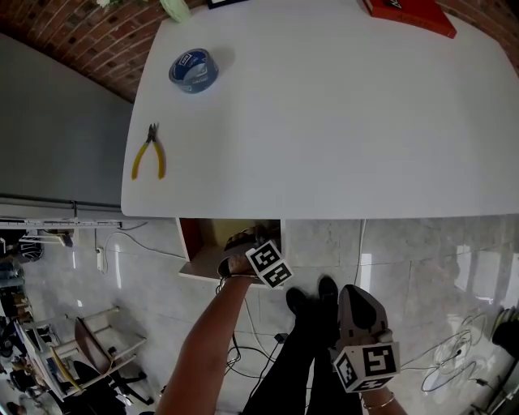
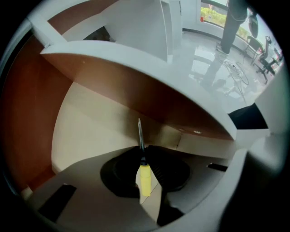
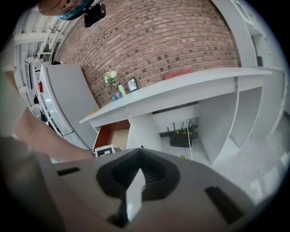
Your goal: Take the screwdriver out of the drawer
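Note:
The screwdriver (image 2: 145,180) has a yellow handle and a thin dark shaft that points toward the drawer's front wall. My left gripper (image 2: 143,163) is shut on the handle, low inside the open drawer (image 2: 86,131). In the head view the left gripper (image 1: 241,243) reaches down into the drawer (image 1: 188,243) under the white table's front edge, and the screwdriver is hidden there. My right gripper (image 1: 358,306) hangs off to the right over the floor, shut with nothing in it; in its own view the right gripper (image 3: 140,168) faces the desk from a distance.
On the white table (image 1: 324,121) lie a roll of blue tape (image 1: 193,70), yellow-handled pliers (image 1: 148,154) near the left edge and a red book (image 1: 409,14) at the back. The person's legs and shoes (image 1: 312,301) stand between the grippers. A router (image 3: 181,137) sits under the desk.

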A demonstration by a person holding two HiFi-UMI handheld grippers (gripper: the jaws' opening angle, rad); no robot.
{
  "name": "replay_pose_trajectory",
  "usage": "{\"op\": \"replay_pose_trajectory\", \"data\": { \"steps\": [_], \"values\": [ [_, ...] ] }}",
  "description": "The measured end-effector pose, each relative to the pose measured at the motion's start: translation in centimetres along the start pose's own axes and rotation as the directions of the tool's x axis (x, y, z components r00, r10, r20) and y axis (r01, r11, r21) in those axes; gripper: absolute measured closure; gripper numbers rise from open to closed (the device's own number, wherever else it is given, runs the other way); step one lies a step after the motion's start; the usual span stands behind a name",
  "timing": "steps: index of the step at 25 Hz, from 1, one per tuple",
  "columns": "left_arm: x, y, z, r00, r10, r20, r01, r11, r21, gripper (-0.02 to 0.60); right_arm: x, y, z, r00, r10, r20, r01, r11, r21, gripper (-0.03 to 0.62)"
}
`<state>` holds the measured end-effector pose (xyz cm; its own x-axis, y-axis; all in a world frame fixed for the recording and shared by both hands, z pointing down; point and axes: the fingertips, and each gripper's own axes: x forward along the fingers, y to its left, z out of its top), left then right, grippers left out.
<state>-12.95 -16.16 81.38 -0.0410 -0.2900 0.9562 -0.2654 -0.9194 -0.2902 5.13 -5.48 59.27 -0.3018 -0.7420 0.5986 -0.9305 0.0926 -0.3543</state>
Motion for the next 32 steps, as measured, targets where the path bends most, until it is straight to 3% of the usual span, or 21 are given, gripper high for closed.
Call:
{"op": "replay_pose_trajectory", "data": {
  "steps": [17, 32],
  "values": [
    [-8.2, 3.0, 0.7, 0.989, 0.090, 0.117, -0.081, 0.994, -0.078, 0.529, -1.3, 2.2, 4.1, 0.997, 0.046, 0.058, -0.043, 0.997, -0.060, 0.592],
    [-17.4, 4.3, 2.6, 0.963, 0.154, 0.221, -0.104, 0.970, -0.220, 0.529, -3.1, 4.1, 9.5, 0.989, 0.102, 0.107, -0.089, 0.989, -0.119, 0.592]
  ]
}}
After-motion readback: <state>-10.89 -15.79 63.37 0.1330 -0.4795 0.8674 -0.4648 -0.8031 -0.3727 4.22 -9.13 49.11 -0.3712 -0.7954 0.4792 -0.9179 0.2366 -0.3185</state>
